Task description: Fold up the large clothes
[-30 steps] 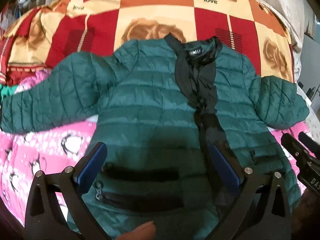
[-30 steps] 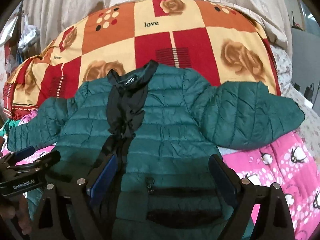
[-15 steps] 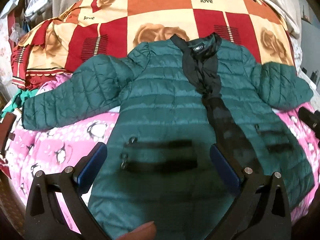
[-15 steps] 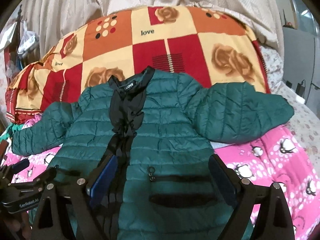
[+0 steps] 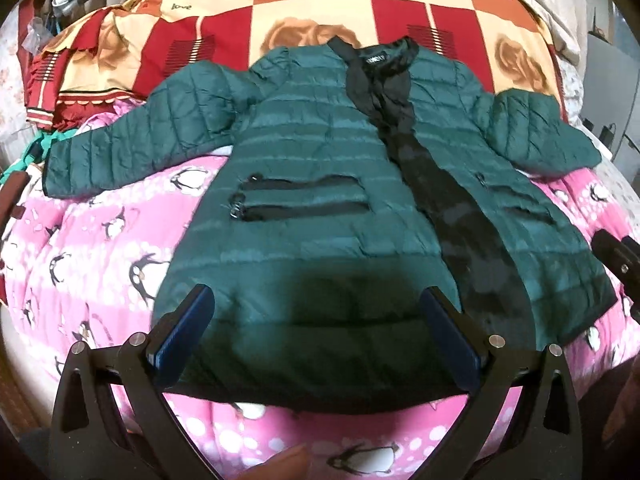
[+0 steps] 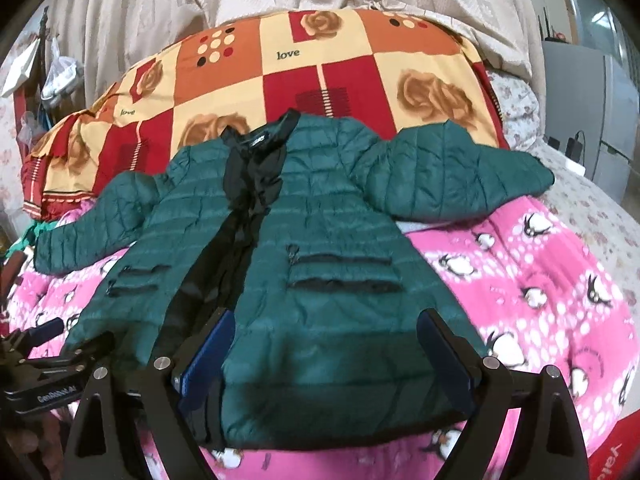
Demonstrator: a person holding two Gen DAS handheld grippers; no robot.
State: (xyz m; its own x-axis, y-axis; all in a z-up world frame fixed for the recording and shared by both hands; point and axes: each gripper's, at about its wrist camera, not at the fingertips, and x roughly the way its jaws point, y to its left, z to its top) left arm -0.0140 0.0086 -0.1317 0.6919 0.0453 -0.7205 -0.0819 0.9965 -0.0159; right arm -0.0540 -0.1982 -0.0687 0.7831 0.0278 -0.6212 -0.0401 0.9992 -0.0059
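Jacket (image 5: pixel 320 208), green quilted, is spread front-up mid-frame on pink blanket (image 5: pixel 100 240) | left gripper (image 5: pixel 316 334) and right gripper (image 6: pixel 326 354) are held wide apart, nothing gripped, above hem | step: judged pre-fold approach | next: sleeve (image 6: pixel 452 176) likely to be taken.

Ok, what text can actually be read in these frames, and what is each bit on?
"love": on a cream square of the patchwork quilt.
"love": again on the quilt's left side.
Collar label of the green jacket: white letters, too blurred to read.
Left gripper body: white print, too blurred.
Red item at the lower right: partial white letters, unreadable.
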